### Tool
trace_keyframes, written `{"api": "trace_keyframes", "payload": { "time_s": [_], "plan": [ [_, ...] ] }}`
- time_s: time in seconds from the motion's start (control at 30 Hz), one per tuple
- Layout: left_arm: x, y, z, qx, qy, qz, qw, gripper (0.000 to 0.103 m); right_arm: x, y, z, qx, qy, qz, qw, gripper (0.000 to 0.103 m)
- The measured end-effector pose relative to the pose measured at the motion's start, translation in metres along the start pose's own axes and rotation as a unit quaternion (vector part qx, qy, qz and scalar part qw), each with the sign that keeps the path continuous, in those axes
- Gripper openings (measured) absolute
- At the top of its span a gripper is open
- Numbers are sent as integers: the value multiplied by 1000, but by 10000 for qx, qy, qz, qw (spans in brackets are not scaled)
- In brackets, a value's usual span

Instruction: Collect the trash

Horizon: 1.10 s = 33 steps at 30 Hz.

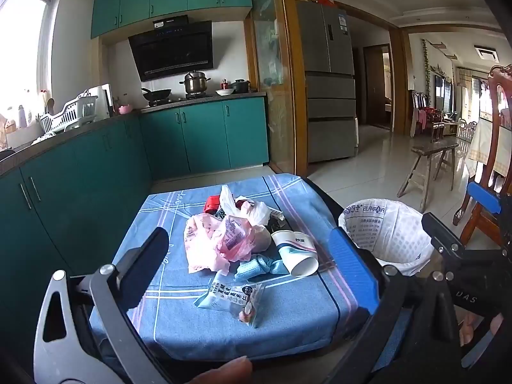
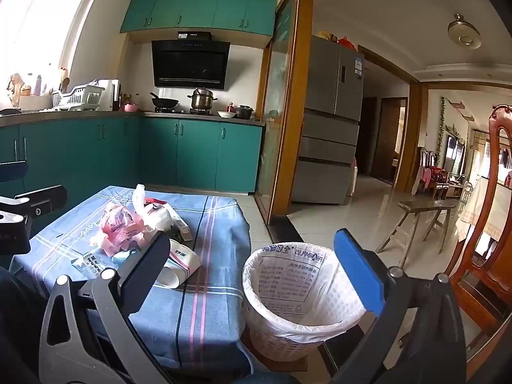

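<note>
L gripper (image 1: 246, 262) jaws wide open, R gripper (image 2: 256, 272) same (both empty), angled slightly down

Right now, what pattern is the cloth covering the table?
Blue cloth with white and pink plaid stripes; clearest in the left wrist view.

Left gripper (image 1: 249, 265): dark grey metal linkage, silver pivot screws, one black finger lower left, one blue-padded finger right. Right gripper (image 2: 256, 268): same build; white lettering on body, right edge of left-wrist view.
</note>
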<state>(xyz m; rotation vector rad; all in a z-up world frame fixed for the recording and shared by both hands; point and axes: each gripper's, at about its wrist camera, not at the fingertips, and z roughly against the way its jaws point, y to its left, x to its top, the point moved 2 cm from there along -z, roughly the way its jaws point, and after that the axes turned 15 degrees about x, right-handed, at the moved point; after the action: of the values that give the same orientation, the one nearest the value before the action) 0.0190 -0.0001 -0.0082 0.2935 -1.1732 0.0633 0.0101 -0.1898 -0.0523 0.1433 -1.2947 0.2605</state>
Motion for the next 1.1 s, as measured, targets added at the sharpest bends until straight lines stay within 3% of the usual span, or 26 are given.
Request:
{"api": "trace_keyframes", "payload": {
  "time_s": [0.57, 1.1],
  "plan": [
    [-4, 5, 2, 4, 7, 64, 10000, 100, -2, -3, 2, 65, 59, -138, 9999, 100],
    [-6, 10, 4, -27, -29, 110, 9999, 100, 2, 7, 13, 49, -150, -53, 9999, 100]
  ]
}}
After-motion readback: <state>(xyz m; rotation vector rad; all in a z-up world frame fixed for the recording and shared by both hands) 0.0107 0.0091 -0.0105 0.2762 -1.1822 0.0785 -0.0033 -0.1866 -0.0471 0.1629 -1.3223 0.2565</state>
